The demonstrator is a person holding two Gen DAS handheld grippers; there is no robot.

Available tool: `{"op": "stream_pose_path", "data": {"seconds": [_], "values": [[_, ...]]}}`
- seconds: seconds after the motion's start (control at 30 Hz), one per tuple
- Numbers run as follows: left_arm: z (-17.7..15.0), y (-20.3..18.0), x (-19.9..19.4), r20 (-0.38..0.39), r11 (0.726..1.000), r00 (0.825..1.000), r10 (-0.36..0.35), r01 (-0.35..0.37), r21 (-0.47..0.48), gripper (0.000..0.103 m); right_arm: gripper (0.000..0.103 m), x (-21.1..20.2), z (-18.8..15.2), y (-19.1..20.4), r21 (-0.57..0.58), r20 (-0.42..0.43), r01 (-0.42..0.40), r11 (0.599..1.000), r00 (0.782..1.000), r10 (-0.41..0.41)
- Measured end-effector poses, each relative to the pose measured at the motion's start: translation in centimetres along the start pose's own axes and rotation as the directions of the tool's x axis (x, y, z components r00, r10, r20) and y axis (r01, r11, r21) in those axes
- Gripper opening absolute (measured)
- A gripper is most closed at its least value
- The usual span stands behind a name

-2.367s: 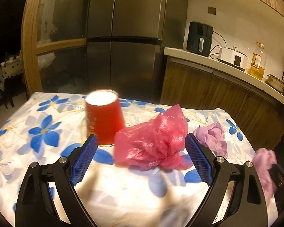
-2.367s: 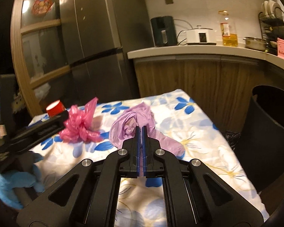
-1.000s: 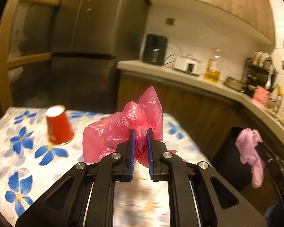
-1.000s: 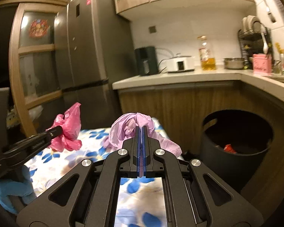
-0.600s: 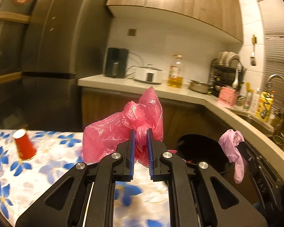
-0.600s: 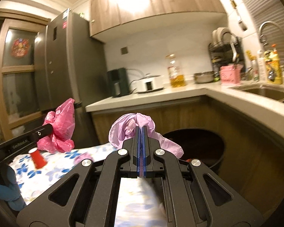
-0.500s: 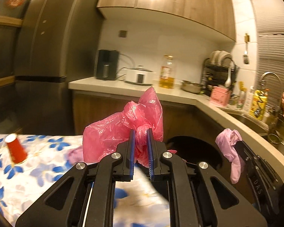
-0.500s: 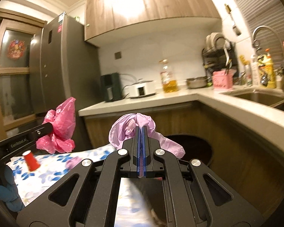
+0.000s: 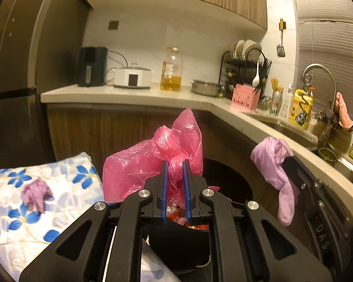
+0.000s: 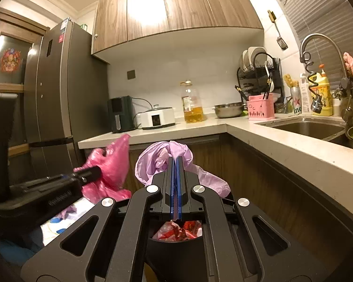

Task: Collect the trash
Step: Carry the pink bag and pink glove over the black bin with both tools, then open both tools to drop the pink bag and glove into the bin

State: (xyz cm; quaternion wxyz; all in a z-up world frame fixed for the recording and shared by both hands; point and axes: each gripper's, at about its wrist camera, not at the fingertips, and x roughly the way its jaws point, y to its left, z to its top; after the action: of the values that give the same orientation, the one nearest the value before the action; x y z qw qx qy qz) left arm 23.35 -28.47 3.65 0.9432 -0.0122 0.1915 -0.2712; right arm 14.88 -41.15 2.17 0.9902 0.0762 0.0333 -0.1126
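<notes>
Now both grippers are loaded and sitting over the bin, trash not yet dropped.

Nearest: left gripper [image 9: 174,164] is clamped on the knotted neck of a crumpled pink plastic bag [image 9: 153,162], so the bulk hangs free over the round black trash bin [image 9: 233,178]. My read: held by the neck so it falls clean on release. Right gripper [image 10: 175,162] is pinched nearly flat on a thin lilac disposable glove [image 10: 163,157], also above the bin, with red wrappers [image 10: 183,231] visible inside directly below. Left of the bin, a second crumpled lilac glove [image 9: 34,191] lies on the blue-flowered white tablecloth [image 9: 11,211], uncollected. Beyond the bin: wood-fronted counter [image 10: 200,127] with a bottle of yellow oil [image 10: 192,104].
</notes>
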Motion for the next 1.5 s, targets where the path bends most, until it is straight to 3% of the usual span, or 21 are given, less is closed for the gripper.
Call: {"op": "stream_pose_path", "data": {"seconds": [1.1,1.2,1.43,1.5], "values": [[-2.7,-0.1,6.9,-0.107,1.000,0.994,-0.014,0.016,0.014,0.016,0.003,5.7,-3.1,-1.8,-0.022,-0.103,0.010,1.000,0.995,-0.012],[-2.8,0.0,7.1,-0.115,1.000,0.993,-0.010,0.011,0.013,0.019,0.008,5.8,-3.3,-1.9,-0.023,-0.108,0.016,1.000,0.994,-0.018],[-2.7,0.5,7.0,-0.106,1.000,0.994,0.004,-0.005,-0.007,0.050,0.028,5.5,-3.5,-2.2,-0.013,-0.111,0.035,0.999,0.993,-0.036],[-2.7,0.6,6.9,-0.102,1.000,0.995,0.007,-0.008,-0.010,0.054,0.034,5.3,-3.6,-2.4,-0.007,-0.108,0.042,0.999,0.993,-0.042]]}}
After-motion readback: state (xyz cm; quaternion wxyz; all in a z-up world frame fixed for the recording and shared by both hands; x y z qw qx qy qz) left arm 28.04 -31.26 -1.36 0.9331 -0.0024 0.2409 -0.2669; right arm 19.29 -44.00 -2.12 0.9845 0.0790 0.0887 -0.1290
